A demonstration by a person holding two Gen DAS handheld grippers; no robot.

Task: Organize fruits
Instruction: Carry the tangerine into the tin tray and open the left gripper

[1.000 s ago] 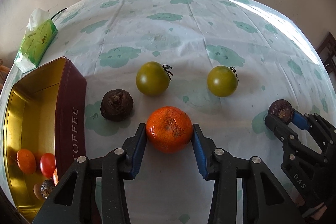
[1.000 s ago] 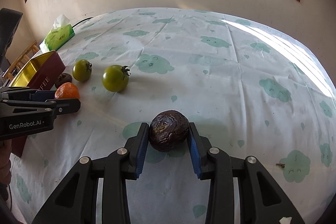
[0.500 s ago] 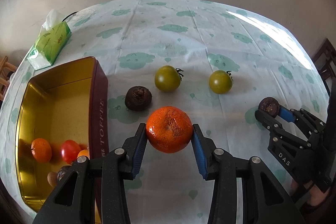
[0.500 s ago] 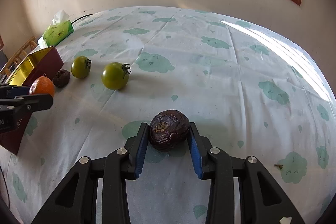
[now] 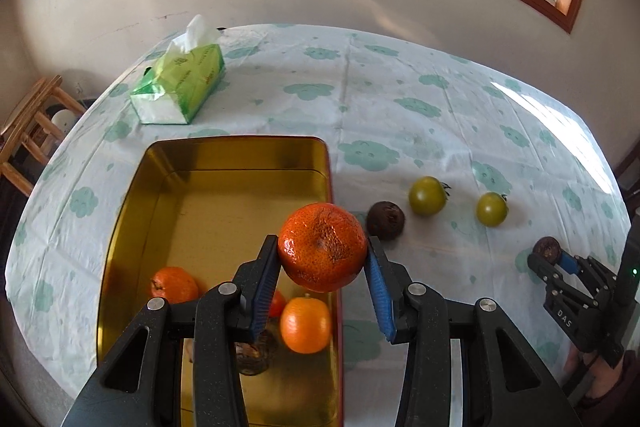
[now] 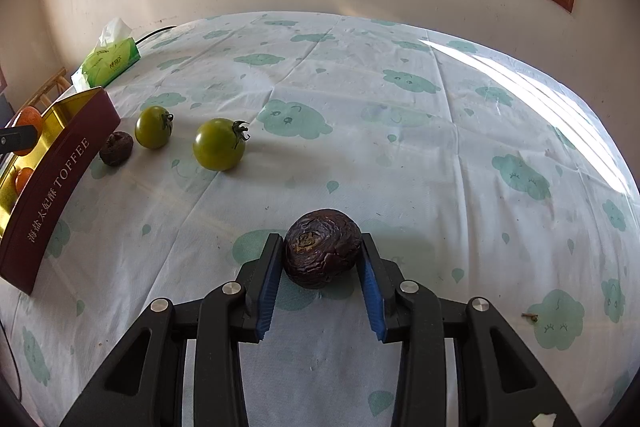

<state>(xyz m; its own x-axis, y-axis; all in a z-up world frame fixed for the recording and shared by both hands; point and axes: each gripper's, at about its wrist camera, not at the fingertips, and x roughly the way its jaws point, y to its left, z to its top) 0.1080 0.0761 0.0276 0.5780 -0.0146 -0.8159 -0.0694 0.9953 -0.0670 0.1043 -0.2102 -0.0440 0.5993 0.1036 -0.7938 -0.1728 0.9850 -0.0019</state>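
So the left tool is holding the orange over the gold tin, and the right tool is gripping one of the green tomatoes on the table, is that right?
Not quite. The right tool grips a dark wrinkled fruit, not a green tomato; the right wrist view shows both green tomatoes lying free on the tablecloth. The rest holds: the left tool holds the orange over the gold tin.

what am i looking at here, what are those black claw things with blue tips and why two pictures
There is no robot: a person holds a two-finger tool in each hand, and each tool carries a camera looking along its fingers, so there is one picture per hand. In the left view, the left tool grips an orange mandarin above the gold tin, which already holds small fruits. In the right view, the right tool is shut on a wrinkled dark fruit on the tablecloth. Two green tomatoes, another dark fruit and a tissue pack lie on the cloth.
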